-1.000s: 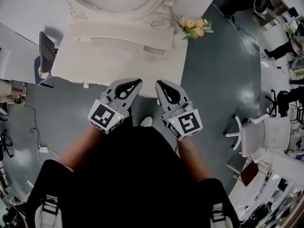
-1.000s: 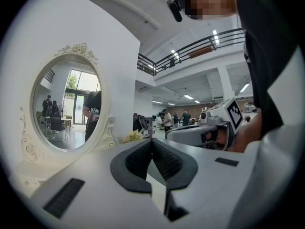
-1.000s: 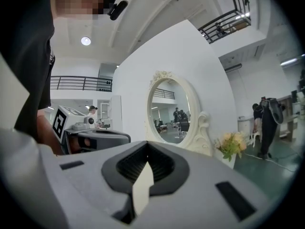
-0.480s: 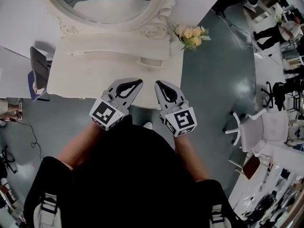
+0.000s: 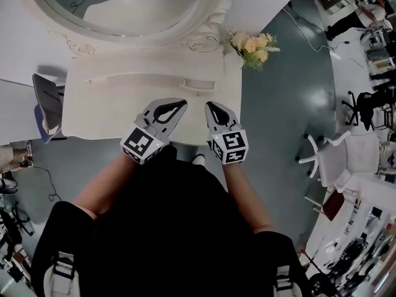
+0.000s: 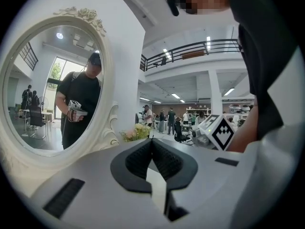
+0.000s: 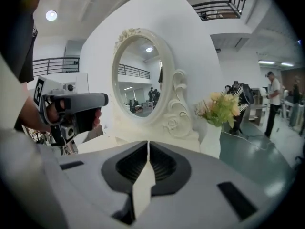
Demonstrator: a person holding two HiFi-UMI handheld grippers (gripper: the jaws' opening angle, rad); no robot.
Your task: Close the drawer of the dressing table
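The cream dressing table [image 5: 105,113] stands in front of me with its oval mirror [image 5: 124,8] at the back. A small drawer [image 5: 199,84] in the raised shelf under the mirror appears to stand out a little. My left gripper [image 5: 180,104] and right gripper [image 5: 210,106] hover side by side over the front part of the tabletop, short of the drawer. Both point at the mirror [image 7: 138,75], and both are shut with nothing between the jaws. In the left gripper view the left gripper's [image 6: 151,140] tips meet. The right gripper's [image 7: 147,142] tips meet likewise.
A vase of pale flowers [image 5: 252,44] stands at the table's right rear corner. A dark panel [image 5: 44,98] leans by the table's left end. A white chair [image 5: 331,163] is on the floor to the right. People and desks fill the room behind.
Both grippers have moved forward from the table's front edge to above the tabletop, and the right one has dropped lower. Both stayed shut.
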